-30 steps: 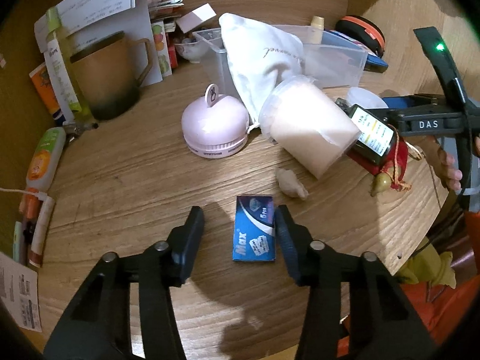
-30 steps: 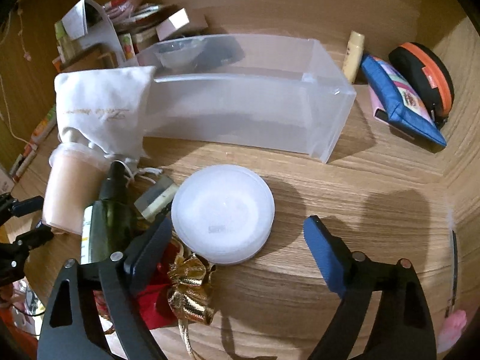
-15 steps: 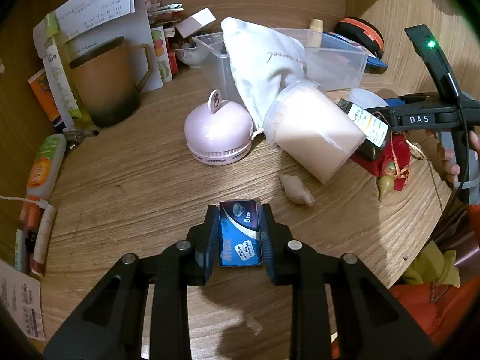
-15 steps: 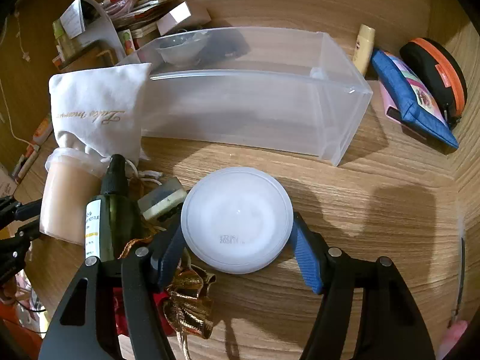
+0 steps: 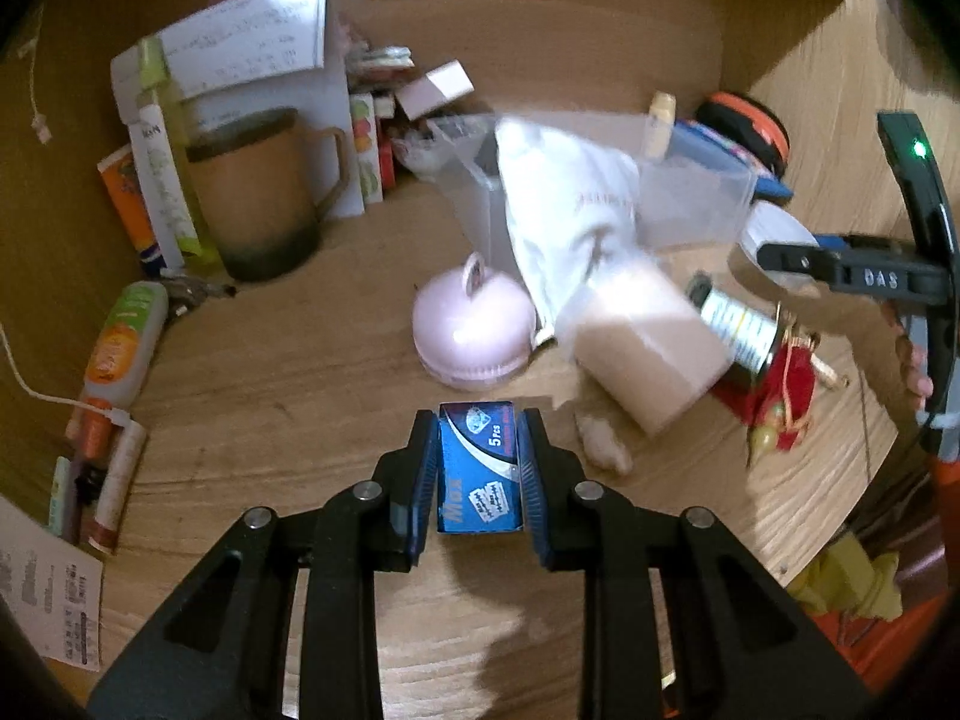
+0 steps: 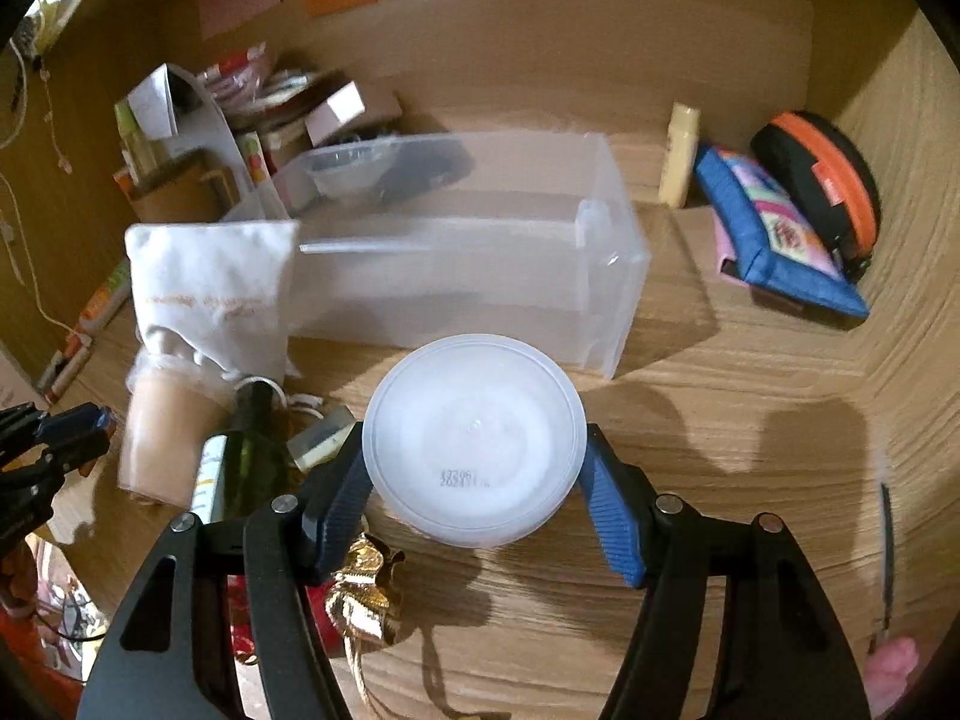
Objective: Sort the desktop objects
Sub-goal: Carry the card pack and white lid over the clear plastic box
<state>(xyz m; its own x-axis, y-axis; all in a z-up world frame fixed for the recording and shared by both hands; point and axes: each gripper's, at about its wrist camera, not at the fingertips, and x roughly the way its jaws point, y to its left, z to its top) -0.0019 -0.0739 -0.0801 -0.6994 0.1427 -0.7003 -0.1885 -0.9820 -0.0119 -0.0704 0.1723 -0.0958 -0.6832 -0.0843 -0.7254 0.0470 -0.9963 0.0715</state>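
My left gripper (image 5: pixel 477 468) is shut on a small blue box (image 5: pixel 478 468) marked "Max 5 pcs" and holds it above the wooden desk. My right gripper (image 6: pixel 474 474) is shut on a round white plastic jar (image 6: pixel 474 441) and holds it just in front of the clear plastic bin (image 6: pixel 480 276). The right gripper also shows at the right of the left wrist view (image 5: pixel 780 261). The bin (image 5: pixel 690 204) stands at the back, with a white cloth bag (image 5: pixel 564 210) leaning on its left end.
A pink round gadget (image 5: pixel 474 330), a tipped beige cup (image 5: pixel 648 342), a green bottle (image 6: pixel 240 468), a red and gold pouch (image 5: pixel 780 384) and a small beige lump (image 5: pixel 603 450) lie mid-desk. A brown mug (image 5: pixel 264 198), tubes (image 5: pixel 123 342), a blue pouch (image 6: pixel 780 240) and an orange-black case (image 6: pixel 822 180) line the edges.
Both grippers closed from open: the left on the blue box, the right on the white jar. Both objects have since been lifted off the desk.
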